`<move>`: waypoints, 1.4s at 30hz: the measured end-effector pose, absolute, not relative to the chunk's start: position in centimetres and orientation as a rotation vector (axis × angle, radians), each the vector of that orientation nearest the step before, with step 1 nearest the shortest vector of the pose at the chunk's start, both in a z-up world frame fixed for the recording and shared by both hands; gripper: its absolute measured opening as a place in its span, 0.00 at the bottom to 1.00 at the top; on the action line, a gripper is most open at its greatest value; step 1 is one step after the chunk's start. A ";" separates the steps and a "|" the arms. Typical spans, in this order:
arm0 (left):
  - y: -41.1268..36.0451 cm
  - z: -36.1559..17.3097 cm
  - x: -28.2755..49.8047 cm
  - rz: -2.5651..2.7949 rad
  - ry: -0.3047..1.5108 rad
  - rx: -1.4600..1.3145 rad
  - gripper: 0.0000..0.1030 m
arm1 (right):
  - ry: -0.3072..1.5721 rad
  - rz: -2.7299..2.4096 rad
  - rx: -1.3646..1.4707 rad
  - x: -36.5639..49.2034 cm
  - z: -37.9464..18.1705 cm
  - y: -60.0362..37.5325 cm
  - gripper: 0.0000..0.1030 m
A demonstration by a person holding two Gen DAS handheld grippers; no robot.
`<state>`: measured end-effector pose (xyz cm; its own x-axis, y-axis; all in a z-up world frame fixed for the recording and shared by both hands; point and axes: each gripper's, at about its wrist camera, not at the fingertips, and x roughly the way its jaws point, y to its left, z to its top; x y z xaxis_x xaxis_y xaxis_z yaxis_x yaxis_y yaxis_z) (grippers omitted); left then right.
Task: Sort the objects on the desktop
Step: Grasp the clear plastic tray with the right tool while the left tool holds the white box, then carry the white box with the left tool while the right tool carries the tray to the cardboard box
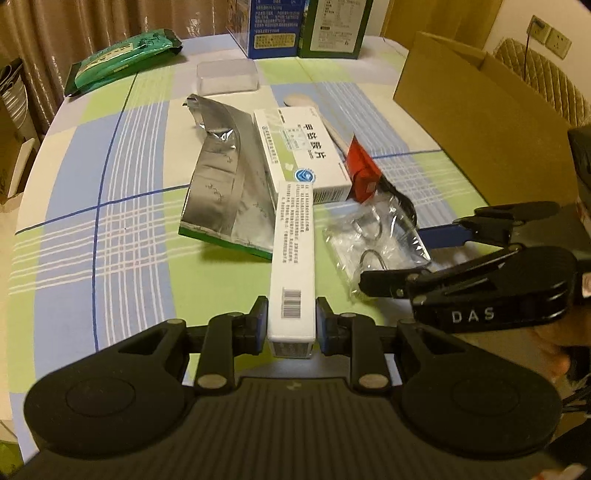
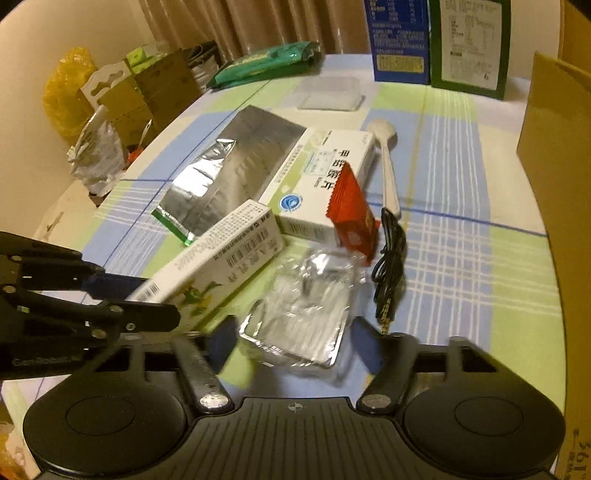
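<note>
My left gripper (image 1: 291,325) jaws grip the long white carton (image 1: 292,258) running straight ahead, while my right gripper (image 2: 291,343) jaws straddle the crinkled clear-and-foil packet (image 2: 301,317), not visibly pinching it.

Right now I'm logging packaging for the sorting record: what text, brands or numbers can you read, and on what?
"DAS": white letters on the right gripper body.
"361": printed on the cardboard box, partly cut off.
Wide white medicine box: large Chinese characters, too blurred to read.
Narrow white box in the left gripper: barcode and fine print, unreadable.
Blue carton and green carton: print too small.
</note>
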<state>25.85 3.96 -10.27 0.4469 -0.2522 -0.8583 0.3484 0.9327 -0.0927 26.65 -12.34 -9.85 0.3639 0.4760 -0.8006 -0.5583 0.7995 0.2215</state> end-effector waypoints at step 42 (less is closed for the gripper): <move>0.7 -12.4 27.2 -0.384 1.064 0.161 0.21 | 0.985 0.613 -0.170 23.9 -8.1 -17.3 0.78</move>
<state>27.25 0.71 -12.40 0.4265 -0.2290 -0.8750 0.3826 0.9223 -0.0550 23.88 -17.27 -8.08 0.4011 0.4071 -0.8206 -0.5561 0.8201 0.1350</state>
